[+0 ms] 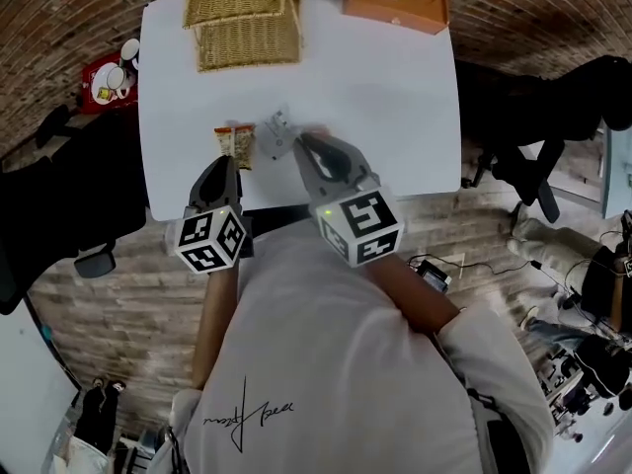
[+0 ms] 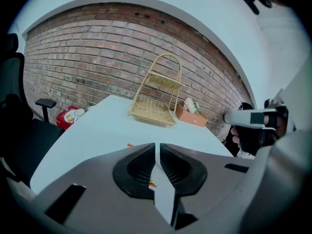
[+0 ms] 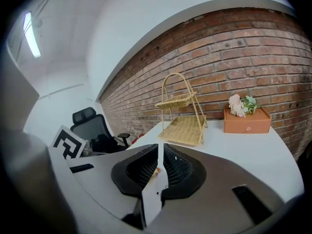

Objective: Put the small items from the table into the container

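at the far left, off the table edge, a red tin (image 1: 107, 77) holds white cups, with a black chair (image 1: 59, 181) below it in the head view. the white table (image 1: 395, 117) fills the middle. the left gripper (image 1: 230, 164) hangs over the table's near edge with its jaws pressed together and nothing between them; its own view shows only a thin slit between the black pads. its tips sit right at the near end of an orange and beige snack packet (image 1: 236, 144) that lies flat on the table. just right of that packet lies a small silvery packet (image 1: 277, 133), the two nearly touching. the right gripper (image 1: 300, 140) points at the silvery packet's right edge, its jaws also closed and empty; whether the tips touch the packet cannot be told. the container, a two-tier wicker basket (image 1: 247, 42), stands at the table's far edge, well apart from both packets and with nothing in its trays. to its right, in the far right corner, an orange box (image 1: 395, 6) carries pale flowers. another black chair (image 1: 533, 107) stands beyond the table's right side
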Tool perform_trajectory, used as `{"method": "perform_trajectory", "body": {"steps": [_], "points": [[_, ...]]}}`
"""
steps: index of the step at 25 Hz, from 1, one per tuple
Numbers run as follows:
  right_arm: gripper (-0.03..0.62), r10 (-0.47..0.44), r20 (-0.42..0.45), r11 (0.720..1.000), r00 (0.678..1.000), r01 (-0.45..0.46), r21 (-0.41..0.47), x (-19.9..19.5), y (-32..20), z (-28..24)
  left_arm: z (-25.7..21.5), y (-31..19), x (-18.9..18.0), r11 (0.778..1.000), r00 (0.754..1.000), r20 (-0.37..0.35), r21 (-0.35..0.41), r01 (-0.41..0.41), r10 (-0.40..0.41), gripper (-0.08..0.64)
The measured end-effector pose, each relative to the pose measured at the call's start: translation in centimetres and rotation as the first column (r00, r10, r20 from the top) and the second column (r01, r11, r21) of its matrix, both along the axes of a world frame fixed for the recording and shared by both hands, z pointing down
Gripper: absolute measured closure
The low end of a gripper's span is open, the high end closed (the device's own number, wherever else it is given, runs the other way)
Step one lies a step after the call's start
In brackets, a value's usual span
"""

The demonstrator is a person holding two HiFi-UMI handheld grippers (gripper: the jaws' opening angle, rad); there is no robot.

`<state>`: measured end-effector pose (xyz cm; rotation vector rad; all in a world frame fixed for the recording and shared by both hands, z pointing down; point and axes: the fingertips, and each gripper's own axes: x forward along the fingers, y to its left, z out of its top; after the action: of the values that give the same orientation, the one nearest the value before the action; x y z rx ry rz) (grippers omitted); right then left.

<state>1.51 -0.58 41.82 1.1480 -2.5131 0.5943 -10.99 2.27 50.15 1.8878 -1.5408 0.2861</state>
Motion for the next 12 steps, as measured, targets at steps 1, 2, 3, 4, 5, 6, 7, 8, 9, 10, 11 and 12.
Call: {"method": "perform_trajectory", "body": {"steps": [1,2,3,4,5,6,7,8,9,10,11,12], "points": [[0.571,-0.004,-0.001,1.0,1.0,0.004,-0.001,-0.2,0.0,0.1,0.3,0.0,-0.2,1.0,1.0,0.002,-0.007,0.003,-0.003,0.549],[0.571,-0.007,-0.002,1.0,1.0,0.007,-0.002,-0.3,-0.1,0.1,0.6,0.0,-0.3,1.0,1.0,0.004,-0.015,0.003,-0.003,0.548],[0.571,-0.008,-0.003,1.0,1.0,0.008,-0.002,-0.4,-0.2,0.2,1.0,0.0,-0.4,1.0,1.0,0.006,-0.024,0.001,0.0,0.538],[0.571,-0.008,-0.006,1.0,1.0,0.008,-0.004,-0.4,-0.2,0.3,1.4,-0.1,-0.4,0.999,1.0,0.005,-0.035,-0.003,0.003,0.494],[0.571,-0.006,-0.01,1.0,1.0,0.006,-0.006,-0.3,-0.3,0.4,1.7,-0.2,-0.5,0.999,1.0,0.005,-0.047,-0.006,0.006,0.451],[0.571,-0.003,-0.014,1.0,1.0,0.003,-0.008,-0.2,-0.4,0.5,2.1,-0.3,-0.5,0.998,1.0,0.006,-0.057,-0.008,0.008,0.445],[0.571,-0.001,-0.018,1.0,1.0,0.001,-0.01,-0.1,-0.6,0.5,2.4,-0.4,-0.5,0.998,1.0,0.009,-0.066,-0.007,0.008,0.442],[0.571,0.001,-0.021,1.0,1.0,-0.002,-0.014,0.1,-0.7,0.6,2.8,-0.5,-0.6,0.997,1.0,0.014,-0.076,-0.005,0.006,0.436],[0.571,0.004,-0.024,1.0,1.0,-0.005,-0.02,0.3,-0.7,0.7,3.2,-0.4,-0.8,0.996,1.0,0.019,-0.089,-0.002,0.004,0.428],[0.571,0.009,-0.027,1.0,1.0,-0.01,-0.027,0.4,-0.7,0.8,3.6,-0.4,-0.9,0.995,1.0,0.026,-0.105,0.001,0.002,0.423],[0.571,0.016,-0.029,0.999,0.999,-0.017,-0.034,0.6,-0.9,0.9,4.0,-0.5,-1.1,0.993,0.999,0.037,-0.12,0.002,0.003,0.414],[0.571,0.024,-0.031,0.999,0.999,-0.025,-0.04,0.8,-1.0,1.1,4.5,-0.7,-1.3,0.991,0.999,0.051,-0.135,0.0,0.007,0.397]]}}
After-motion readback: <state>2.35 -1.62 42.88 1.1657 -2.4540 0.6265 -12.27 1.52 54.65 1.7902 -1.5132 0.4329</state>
